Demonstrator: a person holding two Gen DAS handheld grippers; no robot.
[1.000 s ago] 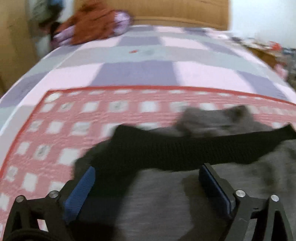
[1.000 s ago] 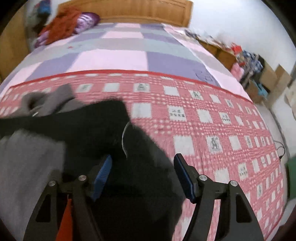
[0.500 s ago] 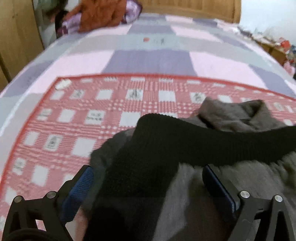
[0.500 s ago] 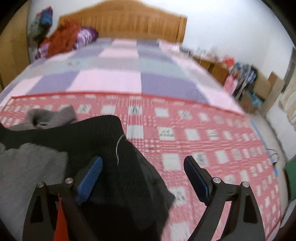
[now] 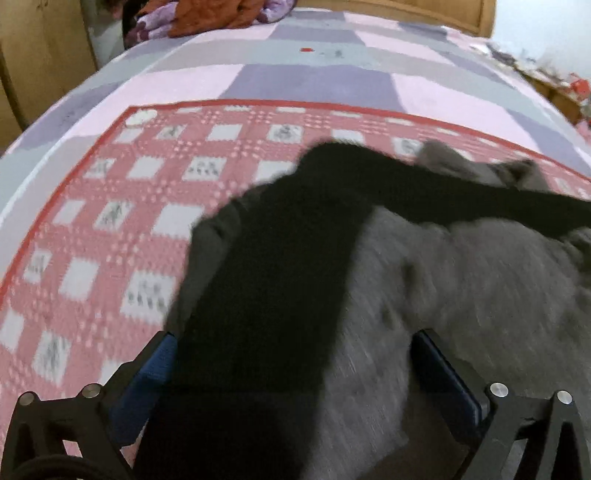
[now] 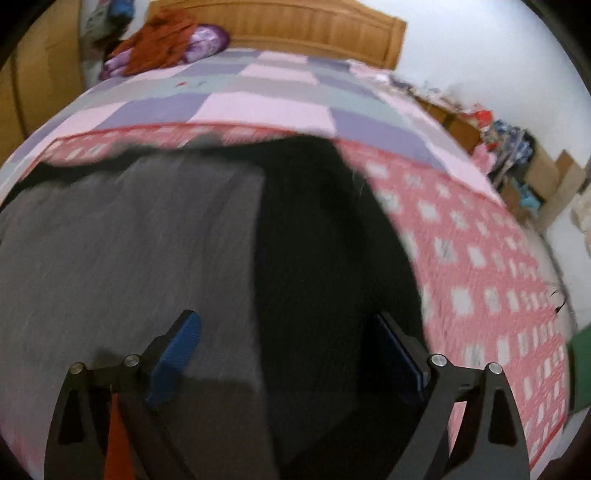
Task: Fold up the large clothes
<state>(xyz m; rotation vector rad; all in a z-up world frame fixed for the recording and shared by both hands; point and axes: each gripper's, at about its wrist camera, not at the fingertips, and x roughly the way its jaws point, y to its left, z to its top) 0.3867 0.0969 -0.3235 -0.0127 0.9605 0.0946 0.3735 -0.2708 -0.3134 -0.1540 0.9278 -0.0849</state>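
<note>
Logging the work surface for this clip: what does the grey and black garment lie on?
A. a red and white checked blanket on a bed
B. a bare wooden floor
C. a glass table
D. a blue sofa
A: the grey and black garment lies spread on the red and white checked blanket, which covers the bed.

Red-and-white checked blanket [image 5: 110, 229] spread over pink, lilac and grey patchwork bedspread [image 5: 314, 77]; wooden slatted headboard [image 6: 295, 33] at far end; heap of rust-orange and purple bedding [image 6: 166, 48] near it; cardboard boxes [image 6: 546, 173] against white wall.
</note>
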